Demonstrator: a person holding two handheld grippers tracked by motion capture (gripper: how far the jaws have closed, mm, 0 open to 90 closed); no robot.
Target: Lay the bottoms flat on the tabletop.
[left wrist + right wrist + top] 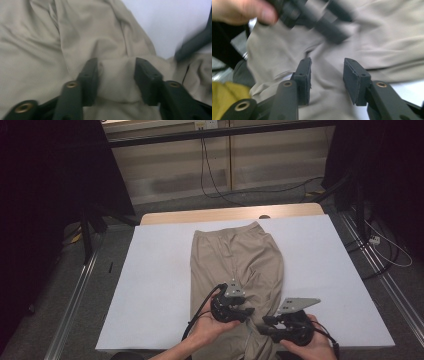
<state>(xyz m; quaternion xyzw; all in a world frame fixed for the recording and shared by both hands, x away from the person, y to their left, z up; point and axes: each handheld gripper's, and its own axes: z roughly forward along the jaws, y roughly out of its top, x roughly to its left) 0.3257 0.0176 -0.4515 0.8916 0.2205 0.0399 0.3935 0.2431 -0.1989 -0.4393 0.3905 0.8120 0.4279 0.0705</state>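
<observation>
A beige garment (235, 255) lies lengthwise on the white table (160, 270), its near end hanging over the front edge. My left gripper (248, 312) is low over that near end, pointing right. In the left gripper view a bunched fold of the beige cloth (116, 75) fills the gap between the jaws of the left gripper (116, 61), and both pads press on it. My right gripper (266, 321) faces it from the right. Its jaws stand apart over flat cloth (387, 37) in the right gripper view, the right gripper (327, 61) gripping nothing. The other hand (239, 11) and its gripper (324, 20) blur across the top.
White tabletop stretches bare on both sides of the garment. A wooden edge (225, 214) runs along the table's far side, with cables (215, 185) on the floor beyond. Metal rails (75, 295) flank the table. A yellow patch (222, 95) shows at the lower left of the right gripper view.
</observation>
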